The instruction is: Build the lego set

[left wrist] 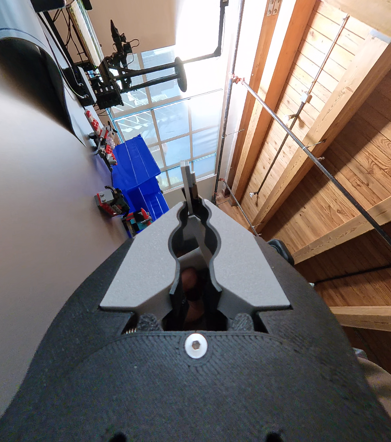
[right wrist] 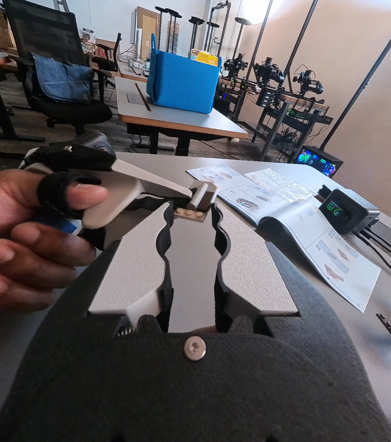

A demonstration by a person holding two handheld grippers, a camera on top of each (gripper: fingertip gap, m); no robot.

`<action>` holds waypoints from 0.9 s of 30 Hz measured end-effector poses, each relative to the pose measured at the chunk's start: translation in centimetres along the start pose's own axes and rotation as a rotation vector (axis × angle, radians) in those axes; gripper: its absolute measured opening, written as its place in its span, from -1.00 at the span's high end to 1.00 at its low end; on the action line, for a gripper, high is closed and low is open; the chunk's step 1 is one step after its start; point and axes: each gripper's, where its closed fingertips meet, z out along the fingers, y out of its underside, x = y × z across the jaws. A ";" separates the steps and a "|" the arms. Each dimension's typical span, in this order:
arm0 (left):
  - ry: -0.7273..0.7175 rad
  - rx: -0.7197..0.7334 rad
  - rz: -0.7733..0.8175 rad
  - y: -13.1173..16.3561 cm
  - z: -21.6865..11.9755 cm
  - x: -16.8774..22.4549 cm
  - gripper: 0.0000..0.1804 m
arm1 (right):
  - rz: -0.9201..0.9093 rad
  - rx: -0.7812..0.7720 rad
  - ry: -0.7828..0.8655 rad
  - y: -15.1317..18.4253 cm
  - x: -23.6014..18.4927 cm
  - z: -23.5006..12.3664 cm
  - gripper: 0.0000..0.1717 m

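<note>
Grey plastic brick piece passing between two hand-held grippers above the pale grey tabletop [right wrist: 189,167].

Largest nearby, an open instruction booklet [right wrist: 285,215] is lying on that tabletop. The left gripper [right wrist: 189,195] is clamping the small grey brick assembly with a studded tan plate [right wrist: 200,201]; the right gripper [right wrist: 192,211] is straddling its plate, jaws apart, pad contact unclear.

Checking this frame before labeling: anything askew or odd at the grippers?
Nothing damaged or spilled. The left gripper pinches a small grey brick assembly in mid-air, tilted, between the right gripper's fingers; whether those press on it is unclear. The instruction booklet lies open.
</note>
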 end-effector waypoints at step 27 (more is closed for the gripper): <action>0.011 -0.046 0.013 -0.5 -0.2 0.1 0.84 | 0.019 0.024 -0.061 0.0 -0.7 -0.2 0.67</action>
